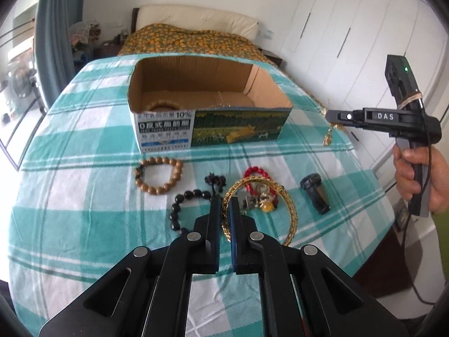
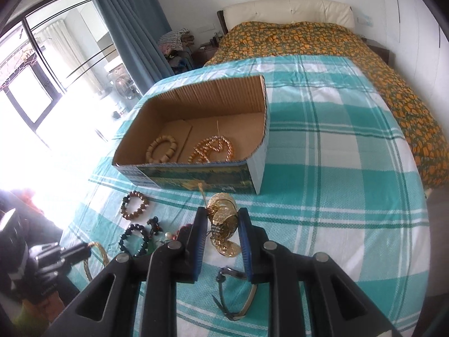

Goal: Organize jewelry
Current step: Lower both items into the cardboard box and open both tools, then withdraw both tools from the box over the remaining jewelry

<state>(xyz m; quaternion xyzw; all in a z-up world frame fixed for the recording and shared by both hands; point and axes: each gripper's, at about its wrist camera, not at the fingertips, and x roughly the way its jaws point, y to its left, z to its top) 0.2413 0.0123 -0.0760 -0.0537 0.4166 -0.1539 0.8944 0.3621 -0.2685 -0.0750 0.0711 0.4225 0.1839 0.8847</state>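
Note:
An open cardboard box stands on the checked cloth and holds a tan bead bracelet and a gold bead string. My left gripper is shut on the rim of a gold chain bangle lying on the cloth. My right gripper is shut on a gold pendant necklace and holds it in the air to the right of the box.
On the cloth in front of the box lie a brown bead bracelet, a black bead bracelet, a red bead bracelet with charms and a dark cylinder. A watch lies under my right gripper. The bed is behind.

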